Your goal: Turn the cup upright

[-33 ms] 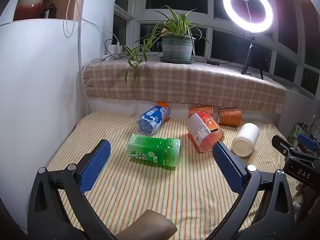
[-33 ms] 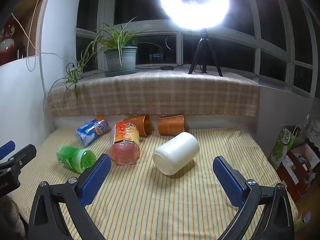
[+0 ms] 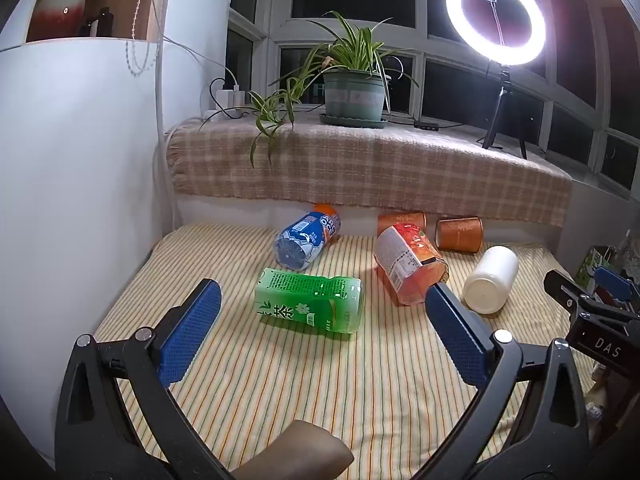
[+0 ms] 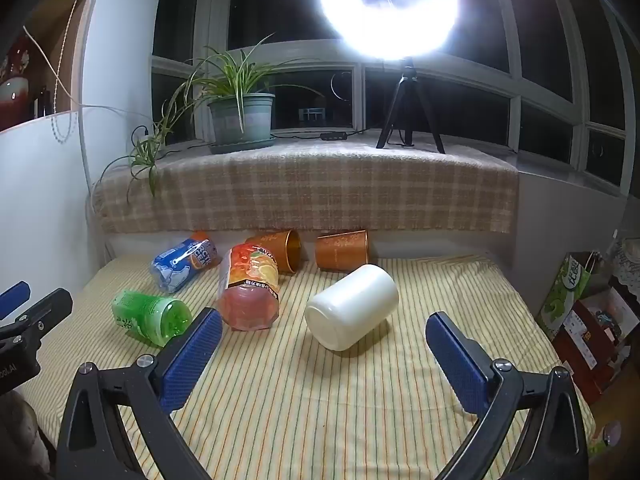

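Lying on side: white cup (image 4: pixel 352 306), frame centre, on striped cloth (image 4: pixel 320 400).
Left gripper (image 3: pixel 322 330): wide open, holding nothing.
Right gripper (image 4: pixel 324 354): wide open, holding nothing.

Harsh ring light (image 4: pixel 388 4) glare, dark windows, fisheye-bent edges, perhaps slightly soft corners.

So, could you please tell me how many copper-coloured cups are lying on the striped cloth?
2: left copper cup behind the orange bottle, right copper cup behind the white jar. None seems hidden.
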Tool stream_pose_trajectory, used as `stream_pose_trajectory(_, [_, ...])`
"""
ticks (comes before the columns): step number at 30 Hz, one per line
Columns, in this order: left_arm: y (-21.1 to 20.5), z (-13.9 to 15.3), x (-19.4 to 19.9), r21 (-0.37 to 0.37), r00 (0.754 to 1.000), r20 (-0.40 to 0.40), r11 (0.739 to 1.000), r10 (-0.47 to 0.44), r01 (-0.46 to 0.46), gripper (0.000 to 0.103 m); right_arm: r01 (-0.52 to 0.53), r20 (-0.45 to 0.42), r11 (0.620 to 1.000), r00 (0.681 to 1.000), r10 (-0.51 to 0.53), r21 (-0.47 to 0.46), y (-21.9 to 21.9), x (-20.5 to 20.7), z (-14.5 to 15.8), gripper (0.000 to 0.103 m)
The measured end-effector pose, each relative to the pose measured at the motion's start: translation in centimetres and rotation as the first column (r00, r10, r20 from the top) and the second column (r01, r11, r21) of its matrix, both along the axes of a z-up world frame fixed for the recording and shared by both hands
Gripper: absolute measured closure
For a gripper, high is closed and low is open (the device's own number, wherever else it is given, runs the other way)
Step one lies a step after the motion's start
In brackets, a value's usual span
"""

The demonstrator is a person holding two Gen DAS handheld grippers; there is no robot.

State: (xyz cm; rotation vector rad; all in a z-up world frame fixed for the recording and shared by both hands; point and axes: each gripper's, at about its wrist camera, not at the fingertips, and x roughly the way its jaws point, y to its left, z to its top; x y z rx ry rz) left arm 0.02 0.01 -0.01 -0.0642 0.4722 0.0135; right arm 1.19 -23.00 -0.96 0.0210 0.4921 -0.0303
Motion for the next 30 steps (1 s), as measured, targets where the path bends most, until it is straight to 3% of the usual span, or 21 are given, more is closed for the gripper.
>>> stream_pose_trajectory(30, [0.23,-0.02,0.22,0.001,1.000,0.004,1.000,0.002,-0.002,0.000,0.009,0.005,1.000,1.000,-0.009,0.006,-0.38,0.05,0.30,0.000])
